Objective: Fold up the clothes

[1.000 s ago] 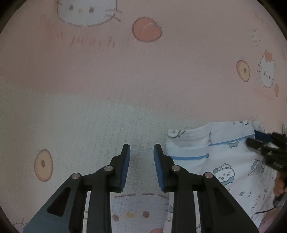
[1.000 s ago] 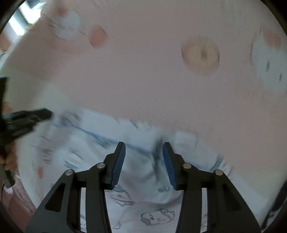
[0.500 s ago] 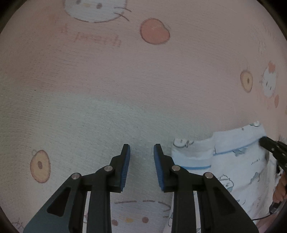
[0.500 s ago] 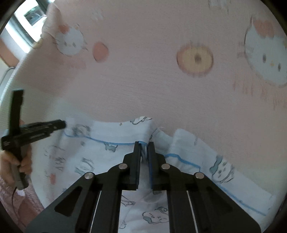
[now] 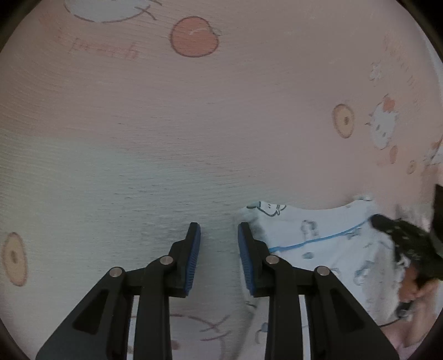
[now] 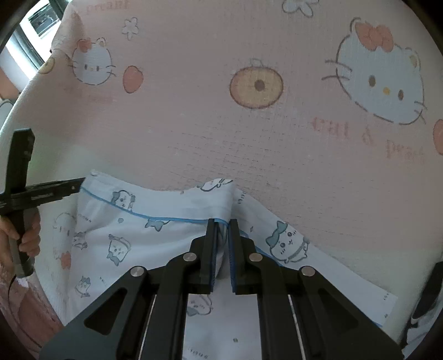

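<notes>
A light blue garment [image 6: 138, 227] printed with small cartoon animals and a blue piping line lies flat on the sheet. My right gripper [image 6: 221, 225] is shut on a raised fold at its upper edge, with cloth pinched between the blue pads. My left gripper [image 5: 218, 235] is open and holds nothing. The garment's corner [image 5: 265, 210] lies just right of its right finger [image 5: 245, 241]. In the right wrist view the left gripper [image 6: 79, 184] reaches the garment's left corner, held by a hand [image 6: 25, 238]. The right gripper [image 5: 376, 220] shows at the left view's right edge.
A pink sheet [image 6: 277, 144] with cat faces, peaches and doughnuts covers the whole surface under the garment. A window [image 6: 36, 22] shows at the upper left of the right wrist view. A dark object [image 6: 426, 299] sits at its lower right edge.
My right gripper went from open above the garment to shut on its upper fold. My left gripper, still open, came lower and nearer to the garment's corner.
</notes>
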The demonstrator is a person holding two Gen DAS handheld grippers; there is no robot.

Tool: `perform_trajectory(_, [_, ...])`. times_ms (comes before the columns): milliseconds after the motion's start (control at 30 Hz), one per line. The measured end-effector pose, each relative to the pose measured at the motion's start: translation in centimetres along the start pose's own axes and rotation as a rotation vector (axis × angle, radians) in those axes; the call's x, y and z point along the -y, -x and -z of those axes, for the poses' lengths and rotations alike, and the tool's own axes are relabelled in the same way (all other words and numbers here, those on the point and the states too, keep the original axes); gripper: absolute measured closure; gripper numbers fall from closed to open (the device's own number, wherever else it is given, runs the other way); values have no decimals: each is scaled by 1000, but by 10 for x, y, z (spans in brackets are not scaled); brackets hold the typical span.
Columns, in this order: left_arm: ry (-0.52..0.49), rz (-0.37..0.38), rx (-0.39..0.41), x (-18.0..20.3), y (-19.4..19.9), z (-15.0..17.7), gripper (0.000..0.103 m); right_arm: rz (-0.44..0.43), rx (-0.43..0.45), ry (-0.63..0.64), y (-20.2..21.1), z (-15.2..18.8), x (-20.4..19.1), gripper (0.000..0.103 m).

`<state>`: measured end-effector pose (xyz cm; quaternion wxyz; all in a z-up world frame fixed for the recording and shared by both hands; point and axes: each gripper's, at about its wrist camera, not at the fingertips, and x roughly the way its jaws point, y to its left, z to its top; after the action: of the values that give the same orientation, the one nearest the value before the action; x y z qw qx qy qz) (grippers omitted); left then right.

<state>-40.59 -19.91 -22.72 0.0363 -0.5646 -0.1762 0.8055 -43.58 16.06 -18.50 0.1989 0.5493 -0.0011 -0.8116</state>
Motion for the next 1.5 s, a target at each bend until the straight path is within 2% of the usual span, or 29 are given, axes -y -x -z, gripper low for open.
perform_trajectory(67, [14,57,-1,1,-1,2,55,-6,-5,-6,-5,-2,0,96])
perform_trajectory(200, [64,144,5,0,0,6,55,0,-13,-3,-16,-6,-4,96])
perform_trajectory(300, [111,144,32,-6,7,12,55,43,-43,-1,-25,-5,-2,96])
perform_trajectory(600, [167,279,52,-19,12,0,55,121,-51,56,-32,-5,-11,96])
perform_trajectory(667, [142,314,22,-9,11,0,55,115,-42,58,-33,-6,-13,96])
perform_trajectory(733, [82,238,-29,6,11,9,55,102,-35,51,-34,-8,-13,96])
perform_trajectory(767, [47,157,-40,11,4,12,55,91,-28,44,-35,-10,-14,96])
perform_trajectory(833, [24,94,-34,14,0,17,75,77,-19,46,-33,-10,-14,96])
perform_trajectory(867, [13,67,-28,16,-1,19,100,71,-15,49,-32,-10,-14,96])
perform_trajectory(967, [-16,47,26,20,15,17,100,77,24,86,-28,-14,-23,96])
perform_trajectory(1067, [-44,24,79,24,31,15,100,81,99,115,-17,-18,-35,97])
perform_trajectory(1167, [-71,-40,133,27,47,12,100,79,175,140,-5,-20,-45,97])
perform_trajectory(1233, [-69,-65,122,15,48,19,100,77,226,156,2,-22,-52,97])
perform_trajectory(1300, [-45,-87,82,14,32,16,99,108,194,128,-15,-22,-46,97])
perform_trajectory(1367, [-37,-115,29,14,13,14,97,138,106,54,-43,-18,-30,97])
perform_trajectory(1433, [-32,-128,8,15,4,14,93,122,115,3,-49,-16,-19,94])
perform_trajectory(1500, [-25,-150,27,17,12,11,75,127,113,-1,-43,-20,-19,90])
